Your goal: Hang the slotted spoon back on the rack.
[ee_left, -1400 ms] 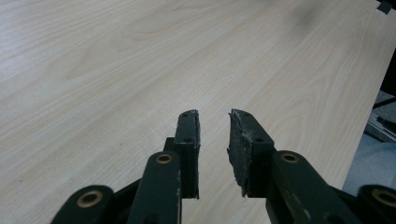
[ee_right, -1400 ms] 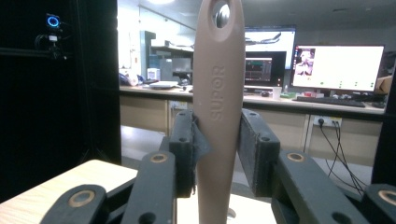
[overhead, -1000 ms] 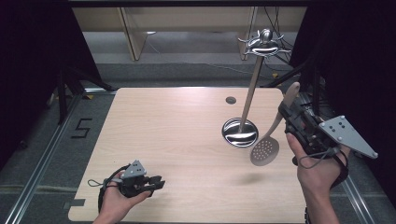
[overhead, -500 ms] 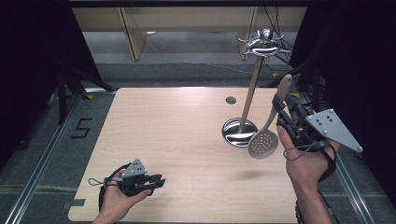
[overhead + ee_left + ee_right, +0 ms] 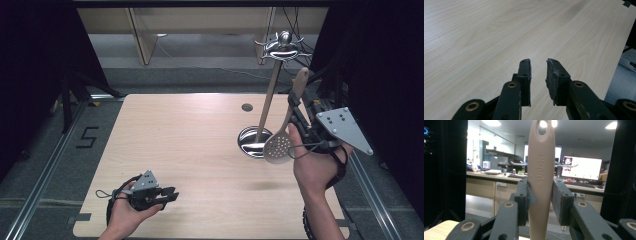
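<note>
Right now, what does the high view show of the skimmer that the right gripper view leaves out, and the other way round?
High view: the slotted skimmer hangs with its perforated bowl low, in front of the round base of the utensil stand, and the left gripper sits low over the table with nothing between its jaws. Right gripper view: the handle's hanging hole and the embossed word SUPOR, with a monitor on a desk far behind. Both: the right gripper clamped on the skimmer's handle, which points up.
</note>
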`<state>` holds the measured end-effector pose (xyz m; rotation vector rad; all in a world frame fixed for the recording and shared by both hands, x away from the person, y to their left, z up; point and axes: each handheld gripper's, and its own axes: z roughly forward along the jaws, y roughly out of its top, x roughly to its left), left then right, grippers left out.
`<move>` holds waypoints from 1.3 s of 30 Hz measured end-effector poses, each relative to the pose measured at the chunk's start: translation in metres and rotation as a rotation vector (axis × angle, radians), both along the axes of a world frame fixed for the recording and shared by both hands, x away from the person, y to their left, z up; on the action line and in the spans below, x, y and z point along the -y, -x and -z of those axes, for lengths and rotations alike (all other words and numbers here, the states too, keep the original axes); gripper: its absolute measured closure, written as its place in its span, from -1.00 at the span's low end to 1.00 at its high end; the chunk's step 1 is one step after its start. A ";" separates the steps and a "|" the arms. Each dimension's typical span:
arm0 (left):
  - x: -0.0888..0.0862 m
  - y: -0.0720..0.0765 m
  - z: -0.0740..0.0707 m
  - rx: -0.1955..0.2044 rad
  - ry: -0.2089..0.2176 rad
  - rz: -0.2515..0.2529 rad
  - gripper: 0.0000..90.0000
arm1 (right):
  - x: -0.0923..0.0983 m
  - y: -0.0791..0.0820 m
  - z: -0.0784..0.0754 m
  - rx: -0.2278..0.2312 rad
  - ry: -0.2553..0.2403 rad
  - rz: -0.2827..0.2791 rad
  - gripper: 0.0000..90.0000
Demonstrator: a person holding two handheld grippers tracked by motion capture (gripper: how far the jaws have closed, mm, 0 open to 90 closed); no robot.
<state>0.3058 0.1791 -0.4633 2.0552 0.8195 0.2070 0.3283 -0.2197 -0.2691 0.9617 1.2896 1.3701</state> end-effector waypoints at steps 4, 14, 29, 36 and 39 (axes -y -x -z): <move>0.003 -0.001 0.002 -0.007 0.011 -0.008 0.60 | -0.002 -0.005 0.000 0.006 0.008 0.005 0.54; 0.003 0.000 0.002 -0.012 0.016 -0.014 0.60 | -0.007 -0.017 0.002 -0.004 0.003 0.020 0.54; 0.003 0.000 0.002 0.000 0.008 -0.002 0.60 | -0.009 -0.030 0.008 -0.061 -0.023 0.022 0.54; 0.004 0.000 0.002 0.000 0.009 -0.001 0.60 | -0.009 -0.033 0.009 -0.068 -0.008 0.030 0.54; 0.003 -0.001 0.002 0.003 0.003 0.001 0.60 | -0.009 -0.035 0.010 -0.079 -0.012 0.033 0.54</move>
